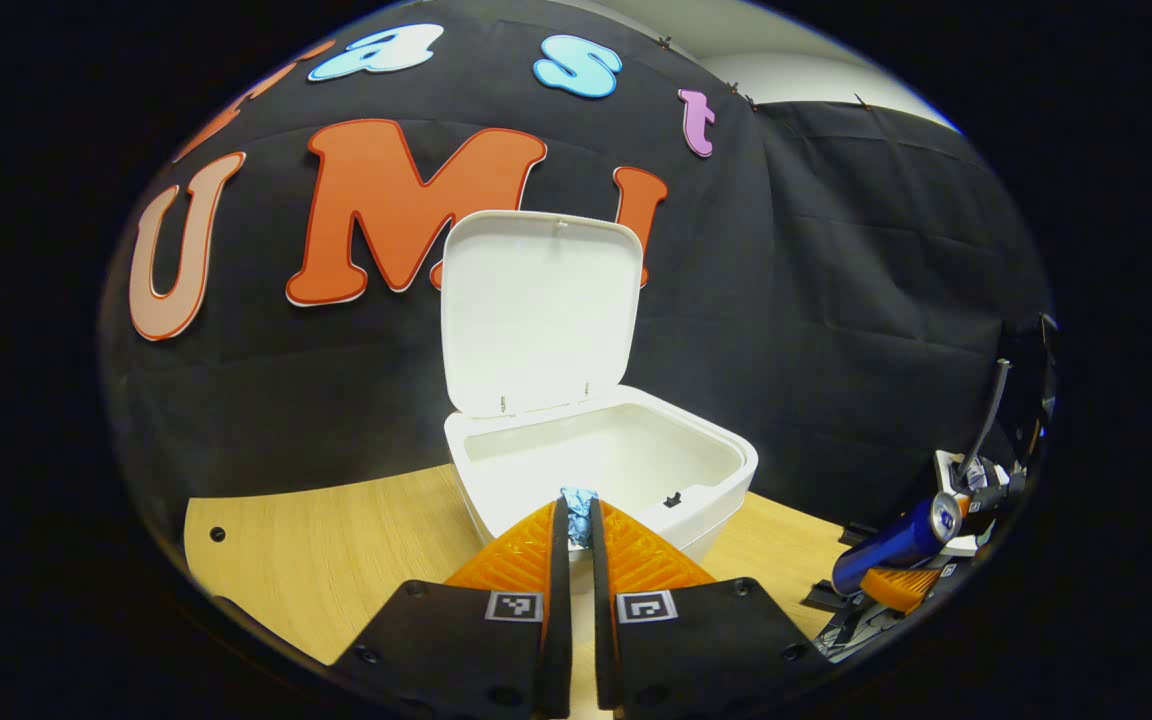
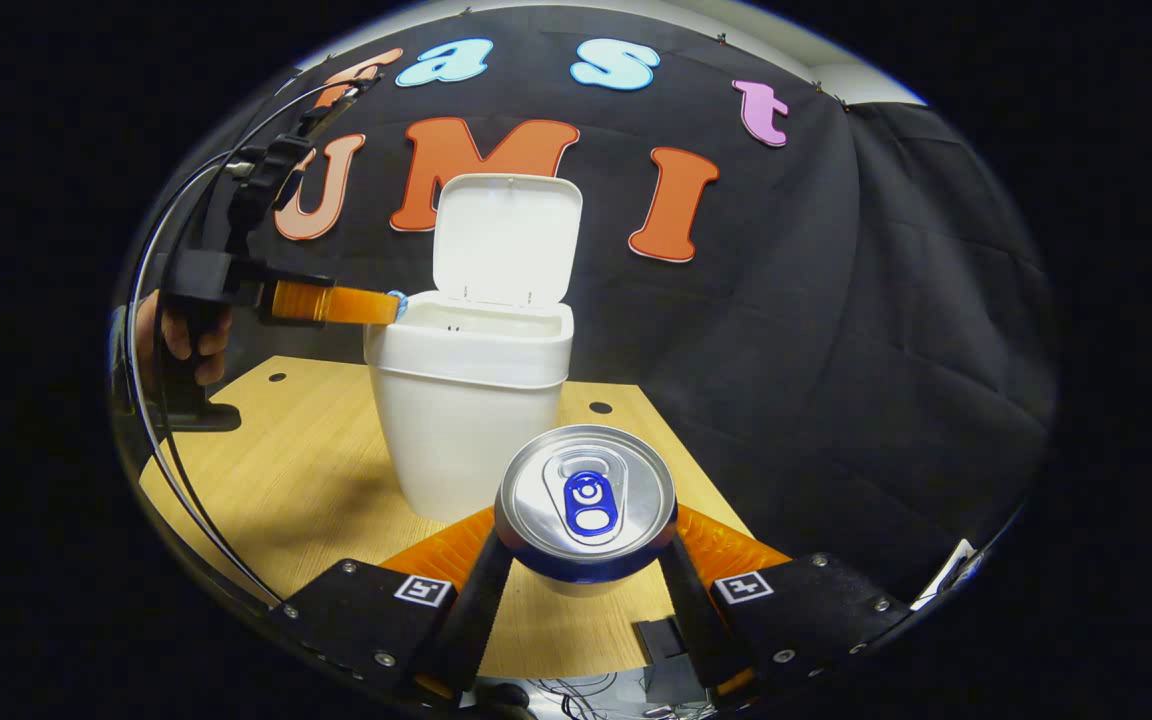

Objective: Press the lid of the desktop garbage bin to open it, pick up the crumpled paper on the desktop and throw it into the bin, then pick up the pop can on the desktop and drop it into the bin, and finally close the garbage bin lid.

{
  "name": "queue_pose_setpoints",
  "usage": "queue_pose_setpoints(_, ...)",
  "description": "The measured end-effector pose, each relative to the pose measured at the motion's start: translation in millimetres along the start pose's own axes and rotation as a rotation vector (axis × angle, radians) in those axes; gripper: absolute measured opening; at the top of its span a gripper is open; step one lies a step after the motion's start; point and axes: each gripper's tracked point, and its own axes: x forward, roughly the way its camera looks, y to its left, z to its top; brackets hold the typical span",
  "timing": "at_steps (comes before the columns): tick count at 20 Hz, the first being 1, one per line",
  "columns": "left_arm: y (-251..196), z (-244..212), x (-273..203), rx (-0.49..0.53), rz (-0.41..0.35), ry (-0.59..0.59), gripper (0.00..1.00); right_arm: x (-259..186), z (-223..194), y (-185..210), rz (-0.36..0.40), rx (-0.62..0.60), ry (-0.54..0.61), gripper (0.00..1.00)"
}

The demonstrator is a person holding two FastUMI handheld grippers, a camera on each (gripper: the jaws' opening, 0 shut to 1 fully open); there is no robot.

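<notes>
Wooden surface (image 2: 316,450) carried the bin (image 2: 471,400), lid (image 2: 506,240) raised. My left gripper (image 1: 579,525) pinched the paper (image 1: 577,502) at the bin's rim; it needed to release next. My right gripper (image 2: 586,555) clasped the can (image 2: 586,500) nearby.

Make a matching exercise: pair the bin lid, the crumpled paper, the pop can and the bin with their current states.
Things:
1. bin lid
2. crumpled paper
3. pop can
4. garbage bin

States:
A. held in the right gripper
B. standing on the wooden desktop
C. raised upright
D. pinched in the left gripper at the bin's rim

Pairs: 1-C, 2-D, 3-A, 4-B
</notes>
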Motion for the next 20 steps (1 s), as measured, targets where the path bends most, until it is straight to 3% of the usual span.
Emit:
queue_pose_setpoints(6,4,0,-2,0.020,0.000,-0.005,0.18,8,39,-11,-0.018,-0.031,-0.062,0.80)
queue_pose_setpoints(8,5,0,-4,0.022,0.002,-0.008,0.27,14,53,-13,-0.021,-0.047,-0.083,0.81)
queue_pose_setpoints(9,4,0,-3,0.027,-0.004,-0.010,0.22,20,61,-13,-0.019,-0.056,-0.088,0.81)
queue_pose_setpoints(10,5,1,-2,0.034,-0.002,-0.011,0.23,22,66,-11,-0.016,-0.061,-0.094,0.81)
queue_pose_setpoints(11,5,0,-3,0.040,0.002,-0.010,0.30,23,70,-10,-0.014,-0.064,-0.101,0.81)
queue_pose_setpoints(14,9,1,-5,0.047,0.007,-0.015,0.40,26,88,-6,-0.001,-0.079,-0.126,0.80)
queue_pose_setpoints(15,10,0,-7,0.046,0.010,-0.018,0.53,27,96,-4,0.002,-0.085,-0.138,0.80)
queue_pose_setpoints(16,12,0,-7,0.044,0.012,-0.019,0.56,28,103,-3,0.006,-0.088,-0.147,0.81)
queue_pose_setpoints(17,14,0,-9,0.045,0.014,-0.020,0.66,30,109,-2,0.007,-0.091,-0.154,0.81)
queue_pose_setpoints(20,18,0,-14,0.054,0.025,-0.022,0.79,37,125,1,0.019,-0.104,-0.168,0.80)
